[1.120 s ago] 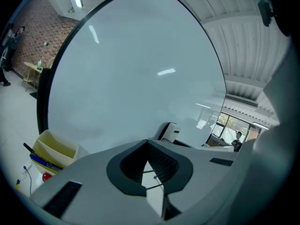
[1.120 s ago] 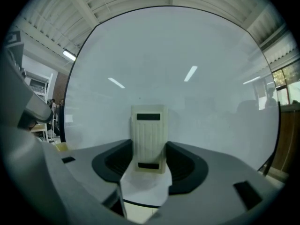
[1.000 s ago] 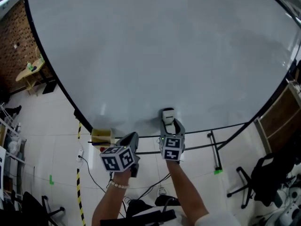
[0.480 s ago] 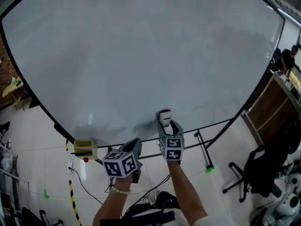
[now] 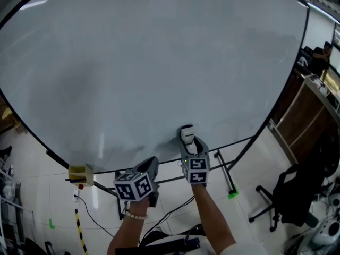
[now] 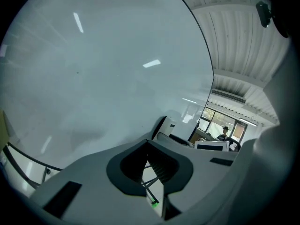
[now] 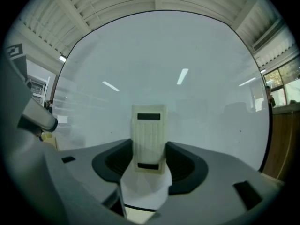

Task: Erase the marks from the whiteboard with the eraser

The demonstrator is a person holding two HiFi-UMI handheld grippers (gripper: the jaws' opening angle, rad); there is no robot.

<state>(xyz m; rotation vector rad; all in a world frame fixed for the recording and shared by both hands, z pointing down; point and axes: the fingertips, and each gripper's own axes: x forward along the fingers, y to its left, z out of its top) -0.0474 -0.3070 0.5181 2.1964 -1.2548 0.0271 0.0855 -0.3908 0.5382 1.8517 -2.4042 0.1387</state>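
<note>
The whiteboard (image 5: pixel 159 62) fills most of the head view; its surface looks wiped, with only faint grey smudges low on the left. My right gripper (image 5: pixel 191 145) is shut on the cream eraser (image 5: pixel 187 133), which is pressed to the board near its bottom edge. In the right gripper view the eraser (image 7: pixel 149 135) stands upright between the jaws of that gripper (image 7: pixel 149 161), flat against the whiteboard (image 7: pixel 164 69). My left gripper (image 5: pixel 151 164) hangs below the board's bottom edge, apart from it. Its jaws (image 6: pixel 149 146) meet with nothing between them, facing the whiteboard (image 6: pixel 93 69).
A yellow box (image 5: pixel 81 174) sits at the board's lower left edge. The board's black stand (image 5: pixel 223 169) reaches the tiled floor. A black office chair (image 5: pixel 297 195) and a wooden counter (image 5: pixel 303 116) stand at the right, with a person (image 5: pixel 319 57) beyond. Yellow-black tape (image 5: pixel 79 227) marks the floor.
The head view has swung right, so the board and yellow box slid left in the picture. Both grippers and the eraser stay at nearly the same spot by the board's bottom edge.
</note>
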